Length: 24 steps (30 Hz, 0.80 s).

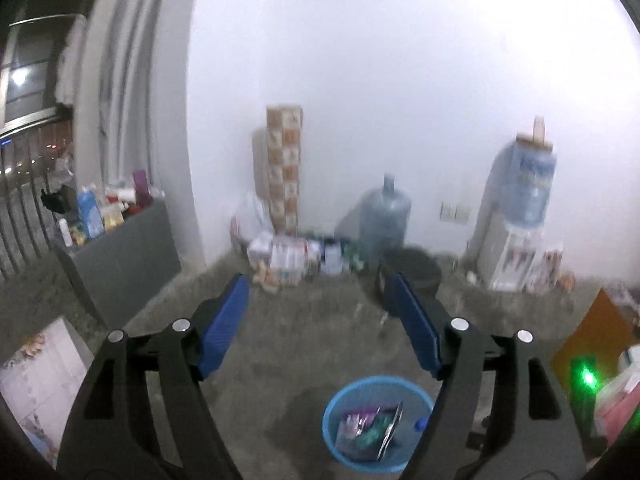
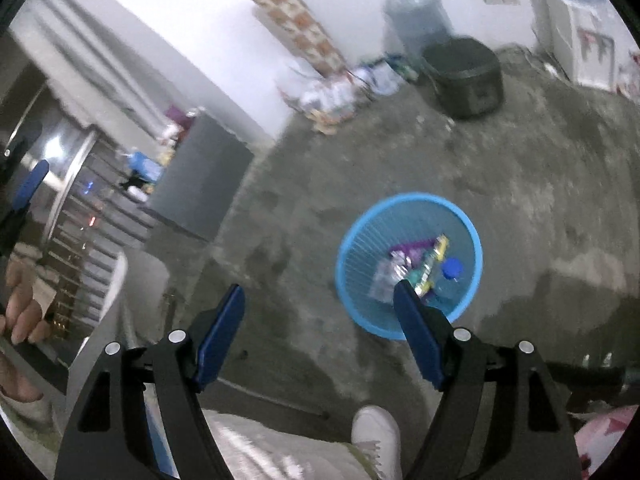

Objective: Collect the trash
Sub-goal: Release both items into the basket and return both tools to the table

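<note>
A: From the left wrist camera, our left gripper [image 1: 316, 308] has its blue ribbed pads spread wide with nothing between them. The blue plastic basket [image 1: 340, 400] sits at six o'clock on the rough grey concrete floor [image 1: 312, 344], holding crumpled wrappers [image 1: 370, 428] and a blue-capped bottle [image 1: 420, 424].

B: Any writing we can read?

A: None; the labels are too blurred. At twelve o'clock a tall printed carton stack [image 1: 285, 168] leans on the white wall, with a round water jug [image 1: 385, 220] beside it and a dispenser [image 1: 516, 220] at two o'clock.

B: And from the right wrist camera?

A: Our right gripper [image 2: 318, 296] is likewise spread and empty. The basket [image 2: 360, 240], slatted and round, lies at about four o'clock, its right pad overlapping the rim in view. A dark rounded pot [image 2: 466, 76] stands at one o'clock, a white shoe [image 2: 376, 436] at six.
</note>
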Tool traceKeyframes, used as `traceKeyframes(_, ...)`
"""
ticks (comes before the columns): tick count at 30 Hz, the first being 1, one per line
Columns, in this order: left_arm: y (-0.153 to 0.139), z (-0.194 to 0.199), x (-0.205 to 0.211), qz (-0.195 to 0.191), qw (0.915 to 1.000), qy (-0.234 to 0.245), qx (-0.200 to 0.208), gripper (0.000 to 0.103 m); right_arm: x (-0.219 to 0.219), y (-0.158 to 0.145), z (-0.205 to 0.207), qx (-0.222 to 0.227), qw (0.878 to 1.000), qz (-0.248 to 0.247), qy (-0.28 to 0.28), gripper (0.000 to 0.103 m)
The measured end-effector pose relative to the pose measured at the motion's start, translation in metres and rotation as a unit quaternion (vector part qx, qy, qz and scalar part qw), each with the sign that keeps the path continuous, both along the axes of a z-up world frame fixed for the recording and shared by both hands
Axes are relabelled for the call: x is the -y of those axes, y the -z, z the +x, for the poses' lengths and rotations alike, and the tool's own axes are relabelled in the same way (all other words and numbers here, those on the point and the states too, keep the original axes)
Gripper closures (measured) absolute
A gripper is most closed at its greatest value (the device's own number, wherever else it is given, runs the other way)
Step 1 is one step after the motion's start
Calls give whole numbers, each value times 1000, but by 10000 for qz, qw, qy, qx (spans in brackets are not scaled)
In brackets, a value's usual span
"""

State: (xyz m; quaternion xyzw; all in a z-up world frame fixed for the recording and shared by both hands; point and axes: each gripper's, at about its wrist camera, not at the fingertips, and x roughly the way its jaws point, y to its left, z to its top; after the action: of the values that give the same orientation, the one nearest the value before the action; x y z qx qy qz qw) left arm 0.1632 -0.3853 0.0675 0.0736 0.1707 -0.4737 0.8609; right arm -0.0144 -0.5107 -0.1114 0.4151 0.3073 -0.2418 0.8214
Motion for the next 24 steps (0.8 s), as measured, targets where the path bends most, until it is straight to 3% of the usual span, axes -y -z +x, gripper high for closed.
traceKeyframes(6,-37,-13,-77,-611,9978,-247,-33,23,-37,-47,5,286,9978,-494,-348,24)
traceKeyframes(12,-58,-19,-171,-1025,9911,-843,139,20,-83,-82,27,557,9910,-806,-916,22)
traceKeyframes(18,-60,-14,-273,-849,9822,-1660,210,20,-119,-100,54,616,9843,-845,-1421,22)
traceKeyframes(24,-53,-9,-371,-442,9660,-2544,137,20,-159,-100,101,564,9742,-580,-2107,22)
